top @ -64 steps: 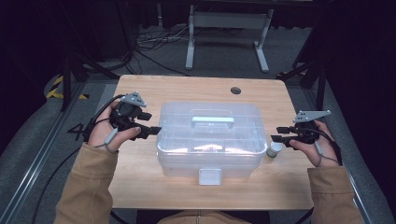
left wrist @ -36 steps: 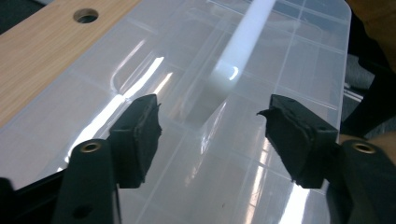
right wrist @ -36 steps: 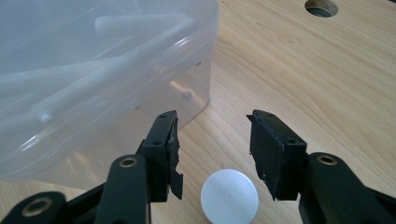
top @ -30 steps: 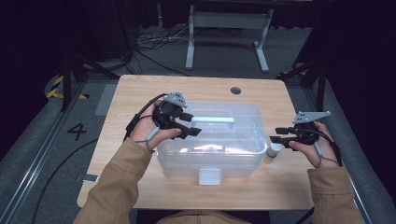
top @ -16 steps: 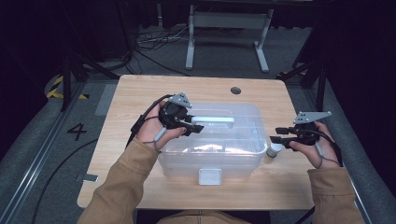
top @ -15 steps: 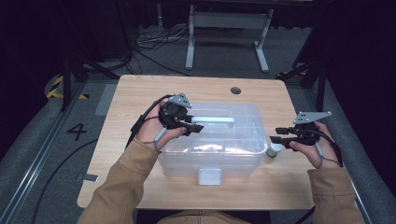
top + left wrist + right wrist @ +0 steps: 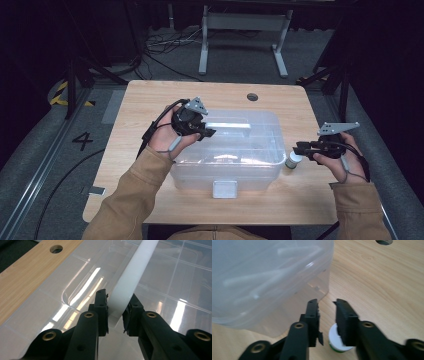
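A clear plastic box (image 7: 240,160) with a lid stands mid-table, a white handle (image 7: 230,125) lying along its top. My left gripper (image 7: 210,132) rests on the lid at the handle's left end. In the left gripper view its jaws (image 7: 115,312) have just been closing, and both pads now press on the white handle (image 7: 132,272). My right gripper (image 7: 296,147) hovers by the box's right wall. Its jaws (image 7: 327,305) have just been closing too, with a gap and nothing between the tips. A small white-capped bottle (image 7: 335,340) stands under the right jaw, also seen in the high view (image 7: 292,161).
The wooden table (image 7: 150,100) has a round cable hole (image 7: 252,96) behind the box. A white latch (image 7: 224,189) sits on the box's front wall. Beyond the table are metal frame legs and cables on the floor; the floor drops away on both sides.
The left gripper went from the box's left side up onto the lid, then closed its jaws on the handle. The right hand has hardly moved.
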`<state>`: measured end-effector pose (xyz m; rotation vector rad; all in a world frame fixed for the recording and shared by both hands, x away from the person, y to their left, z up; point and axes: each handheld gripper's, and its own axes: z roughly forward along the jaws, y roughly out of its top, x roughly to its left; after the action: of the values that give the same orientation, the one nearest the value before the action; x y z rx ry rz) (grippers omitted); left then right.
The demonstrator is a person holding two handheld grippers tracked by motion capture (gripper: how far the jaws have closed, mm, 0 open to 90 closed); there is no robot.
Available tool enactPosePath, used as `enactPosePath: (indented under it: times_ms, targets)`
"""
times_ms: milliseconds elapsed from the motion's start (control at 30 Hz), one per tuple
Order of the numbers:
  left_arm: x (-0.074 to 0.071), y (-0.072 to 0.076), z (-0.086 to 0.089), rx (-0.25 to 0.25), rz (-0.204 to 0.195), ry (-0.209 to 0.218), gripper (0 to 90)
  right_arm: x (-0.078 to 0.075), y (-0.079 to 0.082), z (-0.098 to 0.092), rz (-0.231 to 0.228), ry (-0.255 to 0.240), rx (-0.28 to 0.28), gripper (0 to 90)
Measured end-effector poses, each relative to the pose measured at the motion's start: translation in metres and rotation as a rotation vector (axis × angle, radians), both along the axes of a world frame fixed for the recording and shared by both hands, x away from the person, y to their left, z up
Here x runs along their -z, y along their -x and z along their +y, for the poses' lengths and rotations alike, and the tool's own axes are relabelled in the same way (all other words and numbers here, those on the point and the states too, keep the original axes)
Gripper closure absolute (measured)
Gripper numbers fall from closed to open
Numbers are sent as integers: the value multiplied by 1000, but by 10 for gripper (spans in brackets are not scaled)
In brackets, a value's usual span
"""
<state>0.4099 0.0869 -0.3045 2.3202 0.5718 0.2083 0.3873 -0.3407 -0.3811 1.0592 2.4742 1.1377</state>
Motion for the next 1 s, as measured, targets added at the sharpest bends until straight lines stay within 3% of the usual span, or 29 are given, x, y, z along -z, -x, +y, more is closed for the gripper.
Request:
enactPosePath:
  times_ms: [67,167,400,500,667,767,867,1000]
  targets:
    - [-2,-1,-1,-1,6,-16,759,-4,5,-2,-9,-32,-11,845]
    - [-4,-2,-2,-1,14,-22,760,-9,9,-3,-23,-29,-11,900]
    - [-10,-9,-1,-8,33,-5,760,-12,18,-5,-5,-71,-22,900]
    - [-12,-12,0,-6,45,-7,760,-12,19,-3,-11,-67,-37,900]
    - [-18,-19,-1,-14,69,0,760,-13,26,2,-29,-72,-92,900]
    - [-20,-21,-1,-13,73,-3,760,-14,29,4,-12,-83,-111,900]
    - [-23,-24,-1,-14,82,-2,760,-16,35,8,-6,-96,-181,900]
    - [-26,-28,-1,-18,91,-5,760,-18,39,15,-2,-90,-228,900]
